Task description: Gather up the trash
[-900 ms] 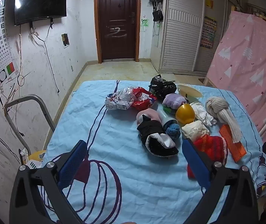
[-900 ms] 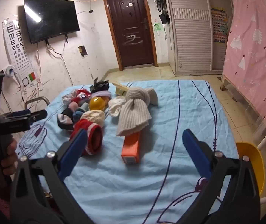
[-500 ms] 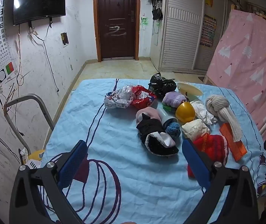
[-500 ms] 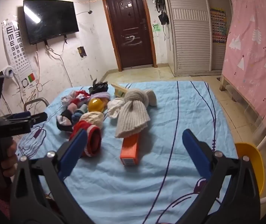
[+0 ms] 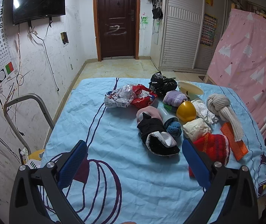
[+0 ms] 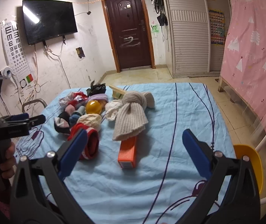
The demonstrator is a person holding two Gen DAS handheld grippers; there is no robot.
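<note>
On the blue bedsheet (image 5: 114, 130) lies a pile: a crumpled clear and white wrapper (image 5: 119, 98), a red snack bag (image 5: 142, 97), a black plastic bag (image 5: 162, 84), crumpled white paper (image 5: 203, 112), an orange box (image 6: 128, 154), and socks, hats and a yellow ball (image 5: 186, 111). My left gripper (image 5: 133, 160) is open and empty, above the sheet near the black sock (image 5: 157, 140). My right gripper (image 6: 133, 153) is open and empty, hovering over the orange box and a beige knit hat (image 6: 131, 117).
A yellow bin (image 6: 250, 162) stands at the bed's right side. A metal chair frame (image 5: 21, 112) and a yellow item (image 5: 34, 155) are at the left. A pink-covered board (image 6: 254, 46) leans on the right. A cream plate (image 5: 189, 90) sits behind the pile.
Both grippers have shifted slightly; the views have tilted a little. Nothing on the bed has moved, and both stay open.
</note>
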